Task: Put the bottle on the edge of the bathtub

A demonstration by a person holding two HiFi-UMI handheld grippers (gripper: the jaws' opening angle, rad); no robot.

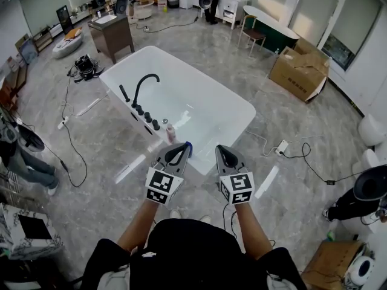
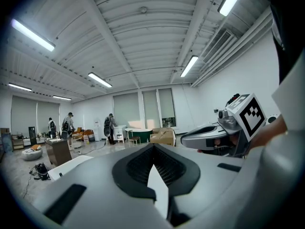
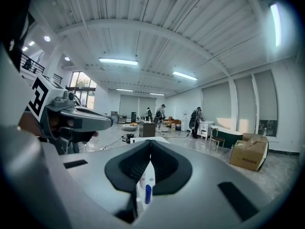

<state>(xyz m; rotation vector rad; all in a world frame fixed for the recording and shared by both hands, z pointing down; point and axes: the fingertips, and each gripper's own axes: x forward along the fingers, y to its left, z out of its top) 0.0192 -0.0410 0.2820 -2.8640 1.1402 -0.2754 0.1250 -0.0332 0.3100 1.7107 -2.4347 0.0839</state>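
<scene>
Pressing shut on nothing: left claw [image 1: 185,145] and right claw [image 1: 221,149], jaws together | side by side, roughly level, above the grey floor [image 1: 290,125] | bottle [image 1: 170,132] stands on the near rim of the white bathtub [image 1: 242,110], just ahead of the left claw's tip, not touching it | black faucet [image 1: 143,84] further along that rim.
</scene>
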